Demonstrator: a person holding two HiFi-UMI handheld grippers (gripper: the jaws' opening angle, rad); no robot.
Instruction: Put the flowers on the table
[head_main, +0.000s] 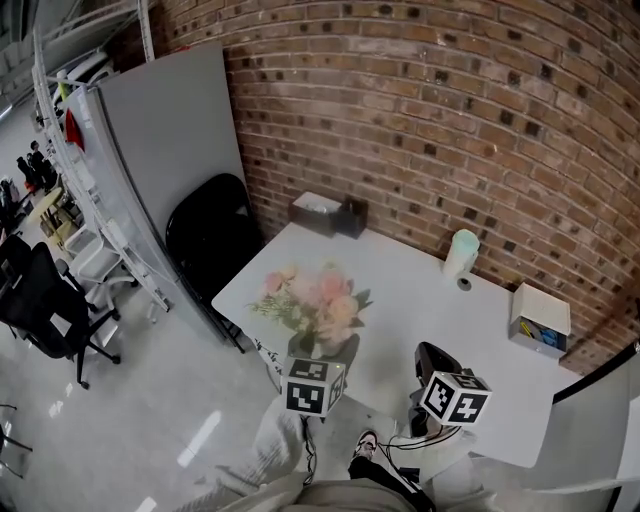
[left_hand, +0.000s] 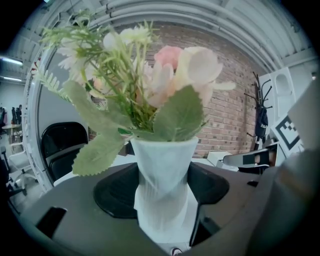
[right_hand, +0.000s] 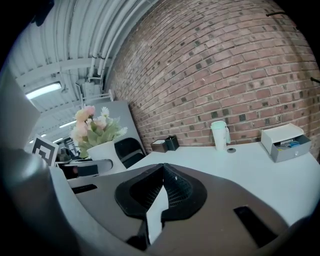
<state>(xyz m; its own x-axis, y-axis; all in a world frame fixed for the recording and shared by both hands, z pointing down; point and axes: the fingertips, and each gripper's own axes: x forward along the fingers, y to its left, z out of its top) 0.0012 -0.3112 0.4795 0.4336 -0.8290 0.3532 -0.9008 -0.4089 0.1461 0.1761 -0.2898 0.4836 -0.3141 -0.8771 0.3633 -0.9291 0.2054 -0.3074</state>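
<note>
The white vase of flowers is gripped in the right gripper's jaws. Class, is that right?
No. The white vase of flowers is gripped in the left gripper's jaws, not the right's. The left gripper view shows it between them; the right gripper's jaws are closed on nothing.

Pink flowers (left_hand: 169, 60), white ribbed vase (left_hand: 162, 182), white table (head_main: 400, 290), red-brick wall (head_main: 450, 100).

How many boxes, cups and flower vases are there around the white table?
Boxes: 3 (brown rectangular box, black square box, white drawer box)
Cups: 1 (tall pale green cup)
Vases: 1 (white ribbed vase of pink flowers)
Total: 5
</note>
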